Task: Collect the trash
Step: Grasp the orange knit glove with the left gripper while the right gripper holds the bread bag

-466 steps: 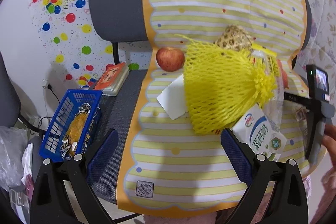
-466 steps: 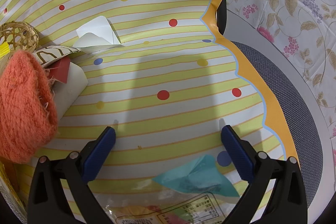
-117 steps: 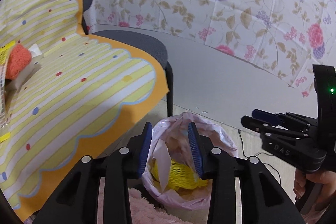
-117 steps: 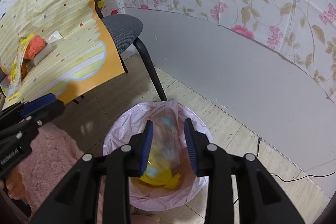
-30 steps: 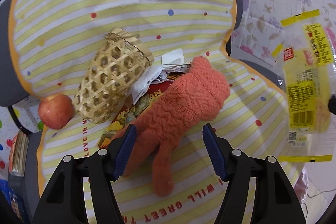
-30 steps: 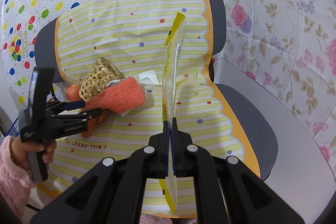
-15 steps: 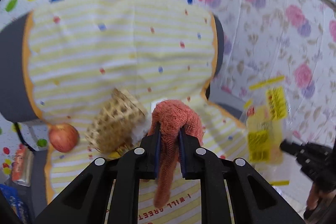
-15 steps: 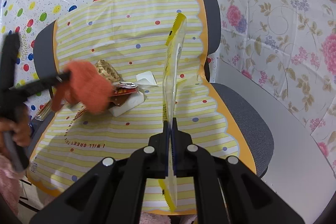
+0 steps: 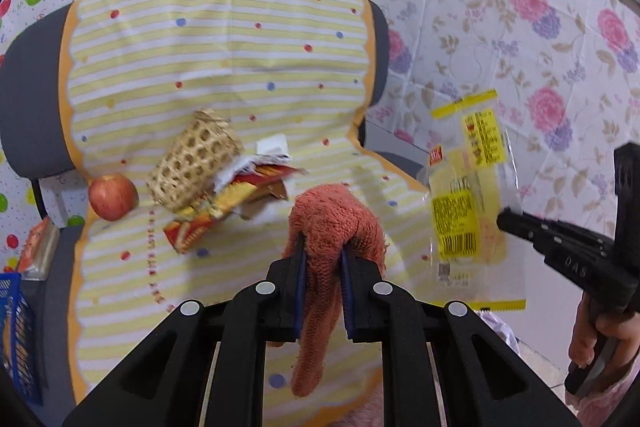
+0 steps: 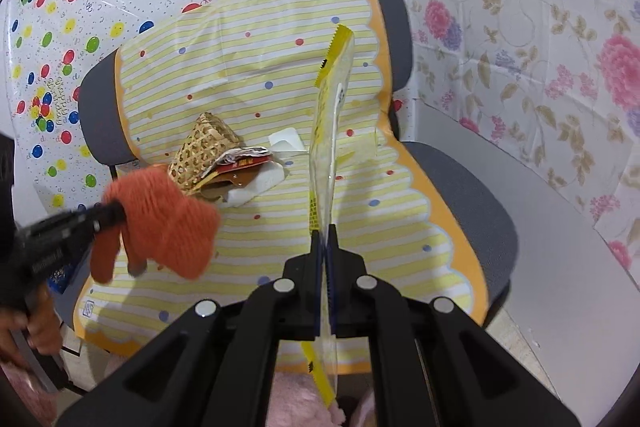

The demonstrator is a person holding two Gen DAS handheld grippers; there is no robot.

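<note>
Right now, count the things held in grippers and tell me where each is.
2. The orange knitted glove is clamped in the left gripper, lifted above the chair cover. The yellow snack wrapper is pinched edge-on in the right gripper. Nothing else looks held.

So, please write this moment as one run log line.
left tongs: shut on orange glove | right tongs: shut on yellow wrapper | both lifted above chair

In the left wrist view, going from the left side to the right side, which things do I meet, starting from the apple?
apple → woven basket → red snack wrapper → orange glove held in the left gripper → yellow plastic bag → right gripper
</note>
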